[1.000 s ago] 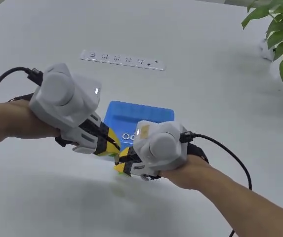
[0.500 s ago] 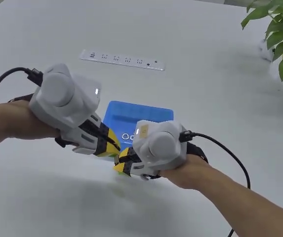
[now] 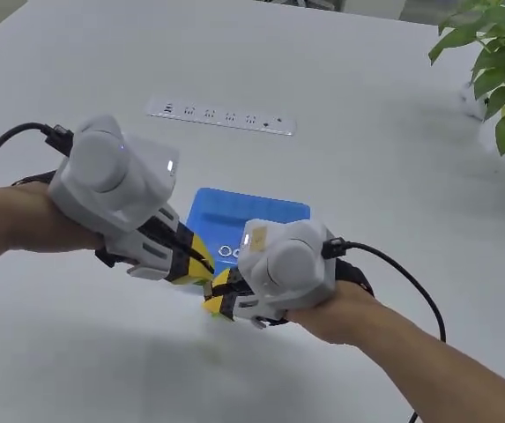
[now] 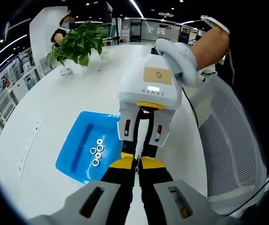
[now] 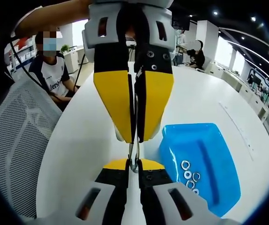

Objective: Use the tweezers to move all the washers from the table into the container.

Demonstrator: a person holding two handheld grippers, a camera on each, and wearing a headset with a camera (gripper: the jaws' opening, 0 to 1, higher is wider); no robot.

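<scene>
Left claw point(image 4: 135, 164) and right claw point(image 5: 134, 166) tip to tip, facing one another low over the white desk point(image 3: 367, 159). Both pressed together on the thin metal tweezers point(image 5: 133, 151), held between the two. Just beside them, a blue container point(image 5: 209, 140) flat on the desk, with a small cluster of washers point(image 5: 189, 177) inside, close to its nearer edge in the head view. Farther off, a power strip point(image 3: 221, 116); at the right edge of the head view, a leafy plant point(image 3: 490, 62).

Open table point(image 3: 393, 176) around blue container point(image 3: 252, 211), power strip point(image 3: 221, 116) beyond, plant point(image 3: 490, 62) far right
</scene>
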